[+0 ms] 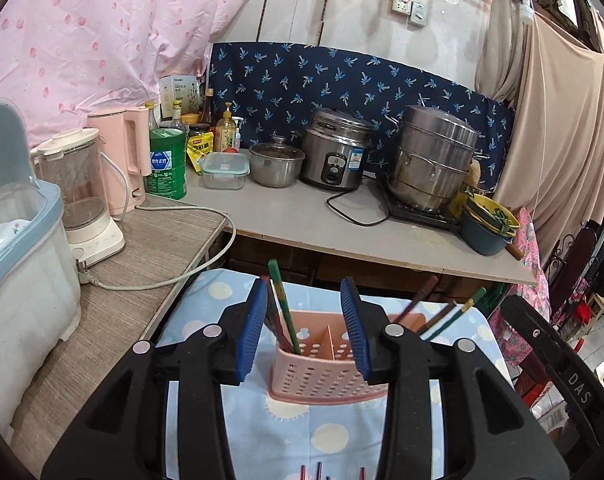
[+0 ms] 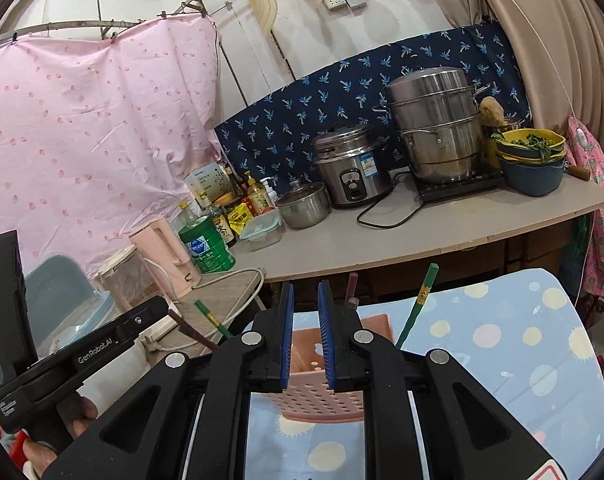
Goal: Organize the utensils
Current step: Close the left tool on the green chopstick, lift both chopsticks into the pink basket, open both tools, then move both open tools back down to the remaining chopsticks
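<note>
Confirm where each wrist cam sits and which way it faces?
Left wrist: on the left gripper, facing the pink utensil caddy and counter; own open fingers show.
Right wrist: on the right gripper, facing the same caddy; own narrow-gapped fingers, the left gripper and a hand show.
Shared: caddy, chopsticks, rice cooker, steamer pot.

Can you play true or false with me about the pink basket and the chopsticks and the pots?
1. The pink basket stands on a cloth with dots. True.
2. The left hand-held gripper is squeezing a chopstick. False: it is open, holding nothing.
3. Chopsticks stick up out of the basket. True.
4. The rice cooker sits on the floor. False: it is on the counter.
5. The kettle is blue. False: it is pink.
</note>
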